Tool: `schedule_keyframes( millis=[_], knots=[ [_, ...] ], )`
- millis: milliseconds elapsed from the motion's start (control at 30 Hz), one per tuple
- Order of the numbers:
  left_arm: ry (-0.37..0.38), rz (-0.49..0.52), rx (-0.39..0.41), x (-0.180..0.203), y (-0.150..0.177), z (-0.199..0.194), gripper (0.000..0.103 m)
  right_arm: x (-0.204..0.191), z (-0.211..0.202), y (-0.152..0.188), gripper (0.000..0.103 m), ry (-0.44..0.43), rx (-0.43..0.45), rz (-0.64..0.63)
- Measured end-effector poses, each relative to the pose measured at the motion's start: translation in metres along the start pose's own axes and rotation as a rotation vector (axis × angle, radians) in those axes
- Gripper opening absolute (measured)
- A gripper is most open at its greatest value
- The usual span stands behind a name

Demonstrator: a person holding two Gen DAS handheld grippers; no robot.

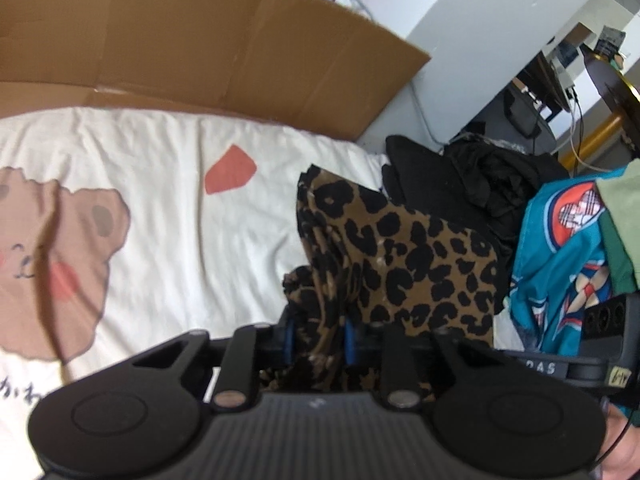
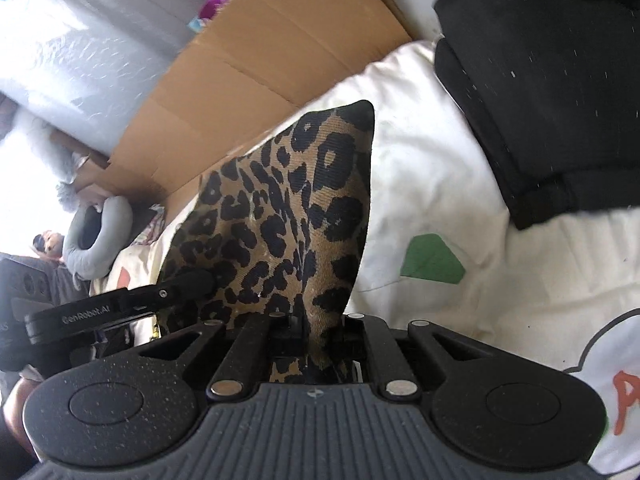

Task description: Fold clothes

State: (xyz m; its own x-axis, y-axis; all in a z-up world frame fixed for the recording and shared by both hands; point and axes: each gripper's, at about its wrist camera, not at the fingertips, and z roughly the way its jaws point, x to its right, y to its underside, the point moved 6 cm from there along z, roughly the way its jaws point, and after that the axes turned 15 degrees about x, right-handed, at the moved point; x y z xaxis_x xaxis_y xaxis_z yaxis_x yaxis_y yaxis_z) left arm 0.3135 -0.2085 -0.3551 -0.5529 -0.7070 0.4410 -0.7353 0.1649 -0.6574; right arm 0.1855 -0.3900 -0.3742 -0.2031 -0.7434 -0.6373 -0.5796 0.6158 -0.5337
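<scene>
A leopard-print garment (image 1: 396, 256) hangs bunched over the white bedsheet (image 1: 172, 200), held up by both grippers. My left gripper (image 1: 320, 340) is shut on a thick gather of its fabric, the blue pads pressing it from both sides. In the right wrist view the same leopard-print garment (image 2: 288, 208) rises as a taut pointed flap from my right gripper (image 2: 308, 334), which is shut on a thin edge of it. The left gripper's black body (image 2: 120, 304) shows at the left of that view, touching the cloth.
A flattened cardboard box (image 1: 224, 48) leans behind the bed. Black clothes (image 1: 472, 184) and a teal printed garment (image 1: 560, 264) are piled at the right. Folded black clothing (image 2: 552, 92) lies on the sheet. A grey neck pillow (image 2: 100, 236) sits far left.
</scene>
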Motion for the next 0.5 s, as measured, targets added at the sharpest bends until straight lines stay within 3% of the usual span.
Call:
schedule_keyframes(
  millis=[500],
  knots=[
    [-0.079, -0.015, 0.044, 0.057, -0.038, -0.088, 0.023, -0.072, -0.074, -0.036, 0.005, -0.036, 0.023, -0.128]
  ],
)
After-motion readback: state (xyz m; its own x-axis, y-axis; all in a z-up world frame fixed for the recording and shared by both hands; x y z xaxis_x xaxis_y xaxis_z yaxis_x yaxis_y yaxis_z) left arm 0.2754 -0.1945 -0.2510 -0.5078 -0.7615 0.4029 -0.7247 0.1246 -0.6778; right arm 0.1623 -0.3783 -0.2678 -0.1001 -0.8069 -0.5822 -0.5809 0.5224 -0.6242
